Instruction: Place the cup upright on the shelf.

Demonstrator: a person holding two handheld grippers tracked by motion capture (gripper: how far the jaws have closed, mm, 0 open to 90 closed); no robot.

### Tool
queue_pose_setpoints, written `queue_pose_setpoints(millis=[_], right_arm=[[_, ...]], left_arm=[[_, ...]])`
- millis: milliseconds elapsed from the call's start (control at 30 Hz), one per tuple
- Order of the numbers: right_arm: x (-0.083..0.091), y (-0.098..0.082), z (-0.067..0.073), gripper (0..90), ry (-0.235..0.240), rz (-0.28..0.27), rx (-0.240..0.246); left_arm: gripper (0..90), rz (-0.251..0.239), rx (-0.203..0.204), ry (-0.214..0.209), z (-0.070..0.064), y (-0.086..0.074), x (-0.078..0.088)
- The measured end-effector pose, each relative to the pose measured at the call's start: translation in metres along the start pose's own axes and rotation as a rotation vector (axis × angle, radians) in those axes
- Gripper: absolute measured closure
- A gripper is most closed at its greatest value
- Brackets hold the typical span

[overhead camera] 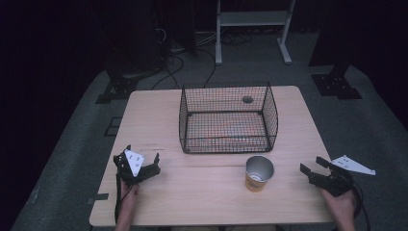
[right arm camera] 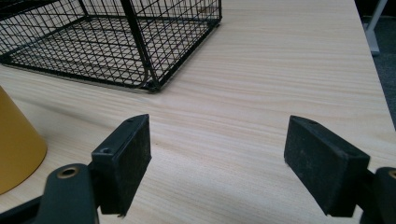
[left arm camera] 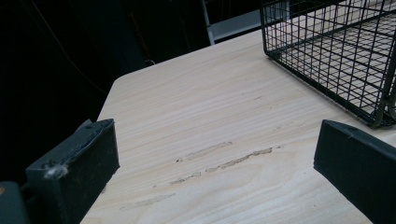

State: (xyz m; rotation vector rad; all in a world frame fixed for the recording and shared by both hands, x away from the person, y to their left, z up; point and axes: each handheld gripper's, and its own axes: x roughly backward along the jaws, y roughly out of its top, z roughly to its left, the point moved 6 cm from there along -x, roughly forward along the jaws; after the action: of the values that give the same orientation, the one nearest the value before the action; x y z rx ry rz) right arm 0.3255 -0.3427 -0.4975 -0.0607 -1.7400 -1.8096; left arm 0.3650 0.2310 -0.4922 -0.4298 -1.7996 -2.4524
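A yellow paper cup [overhead camera: 259, 173] stands upright on a wooden table [overhead camera: 211, 202], between two hand-held grippers, each released and grasping nothing.

The cup, silver inside with nothing visible in it, sits just in front of a black wire basket [overhead camera: 228, 119] whose mesh floor lies bare. To the cup's right the right gripper [overhead camera: 315, 167] hovers near the table's edge, its black jaws spread with bare wood between them; in the right gripper view the cup's yellow wall [right arm camera: 16, 142] shows at the left. Well apart on the other side, the left gripper [overhead camera: 143, 158] rests low over the tabletop, jaws likewise wide. Faint scuff marks [left arm camera: 219, 158] streak the pale wood. Beyond lie grey carpet [overhead camera: 72, 144], trailing cables [overhead camera: 175, 62], a white metal stand [overhead camera: 252, 29] and darkness.
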Motion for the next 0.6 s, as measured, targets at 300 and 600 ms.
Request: queue_pose_setpoints(millis=[300,600], right_arm=[[-0.001,0.0,0.003,22.1,0.01,0.002,0.011],[0.001,0.004,0.019,21.3,0.038,-0.001,0.047]], left_arm=[[0.0,0.004,-0.001,0.001,0.0,0.0,0.0],[0.0,0.002,-0.001,-0.003,0.0,0.0,0.001]])
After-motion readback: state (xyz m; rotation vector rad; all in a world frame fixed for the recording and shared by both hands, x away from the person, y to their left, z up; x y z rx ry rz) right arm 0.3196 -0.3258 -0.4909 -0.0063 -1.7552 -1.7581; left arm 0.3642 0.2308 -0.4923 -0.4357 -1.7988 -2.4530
